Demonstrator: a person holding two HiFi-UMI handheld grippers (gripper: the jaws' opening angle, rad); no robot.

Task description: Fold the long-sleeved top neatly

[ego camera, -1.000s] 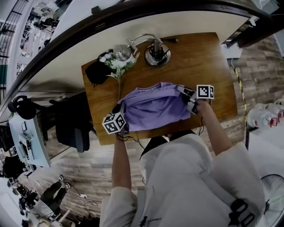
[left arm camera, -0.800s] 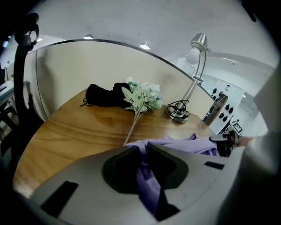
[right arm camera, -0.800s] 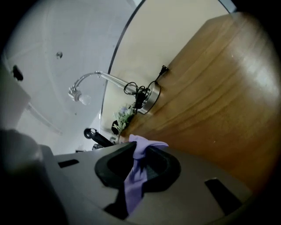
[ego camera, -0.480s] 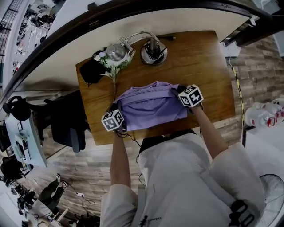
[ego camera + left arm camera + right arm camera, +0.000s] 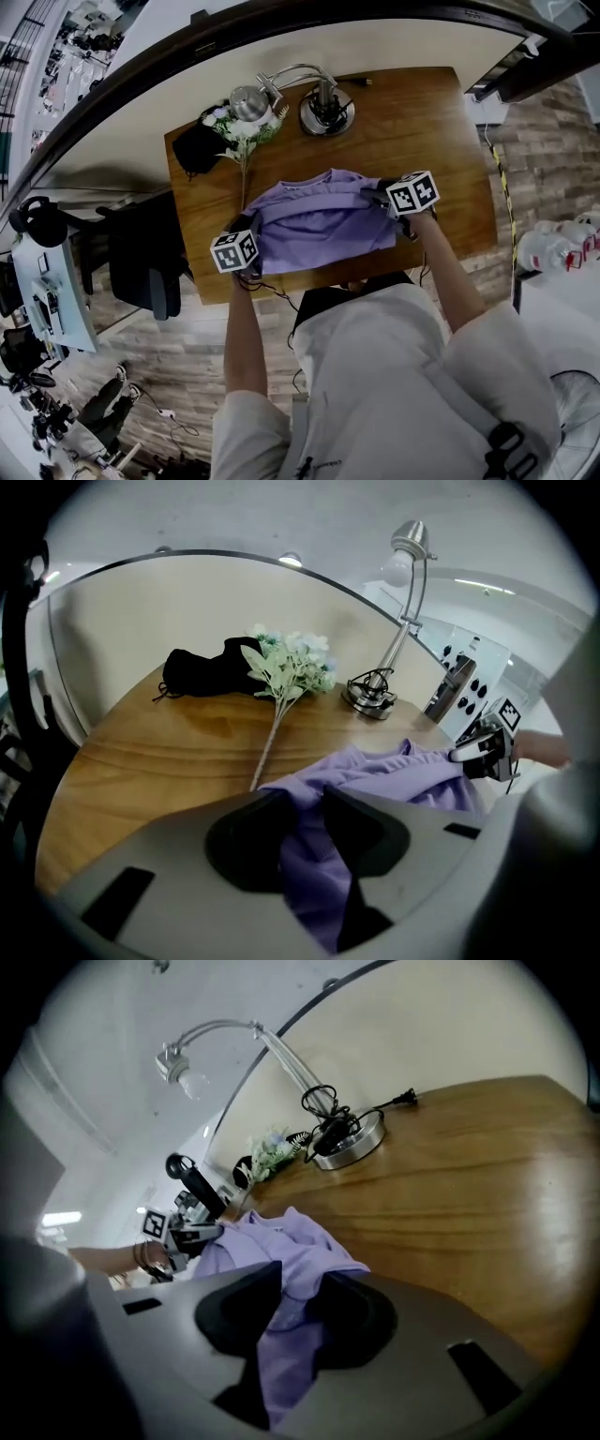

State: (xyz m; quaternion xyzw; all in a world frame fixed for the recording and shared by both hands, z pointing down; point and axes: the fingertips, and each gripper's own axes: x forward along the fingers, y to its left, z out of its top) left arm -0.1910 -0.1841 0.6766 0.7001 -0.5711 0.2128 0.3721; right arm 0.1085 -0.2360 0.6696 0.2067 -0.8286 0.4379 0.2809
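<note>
The lilac long-sleeved top (image 5: 319, 223) lies bunched and partly folded on the wooden table (image 5: 441, 141), close to the near edge. My left gripper (image 5: 253, 232) is at its left edge and my right gripper (image 5: 382, 194) at its right edge. In the left gripper view the lilac cloth (image 5: 394, 771) runs between the jaws of the left gripper (image 5: 305, 799), which have just been opening and stand apart. In the right gripper view a fold of the cloth (image 5: 281, 1241) lies between the right gripper's (image 5: 300, 1288) jaws, which have also just been opening. Each gripper shows in the other's view: the right gripper (image 5: 483, 747), the left gripper (image 5: 192, 1227).
At the table's far side stand a desk lamp (image 5: 323, 108) with a round base and cord, a spray of pale artificial flowers (image 5: 239, 131) and a black bundle (image 5: 197, 150). A dark office chair (image 5: 141, 262) stands left of the table. A white wall runs behind.
The right gripper has rolled and come a little inward with the top's right edge, leaving the top narrower and more bunched. The left gripper has hardly moved.
</note>
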